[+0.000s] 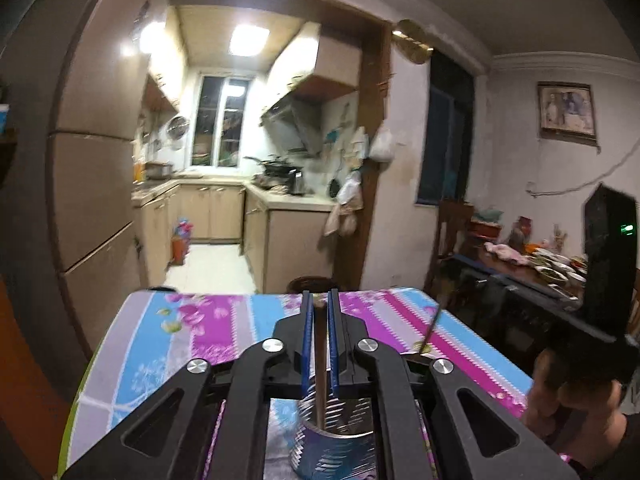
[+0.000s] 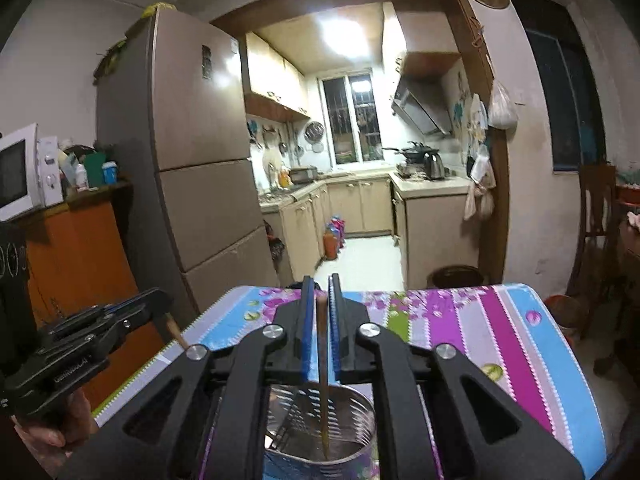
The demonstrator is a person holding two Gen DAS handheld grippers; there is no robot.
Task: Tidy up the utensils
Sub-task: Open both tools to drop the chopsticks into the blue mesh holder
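Metal holder (image 2: pixel 320 432) under chopstick (image 2: pixel 322 360), table edge (image 2: pixel 136 380) near.

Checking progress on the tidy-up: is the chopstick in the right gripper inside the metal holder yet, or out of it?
In. The chopstick runs down between the right gripper fingers, its tip inside the metal holder.

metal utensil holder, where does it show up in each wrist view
Left wrist view: the metal utensil holder sits at the bottom centre, below the left gripper, partly hidden by its frame; a chopstick held by the gripper reaches down into it.
Right wrist view: the holder is at the bottom centre, its open top showing below the right gripper.
Shared landmark: the striped floral tablecloth under it.
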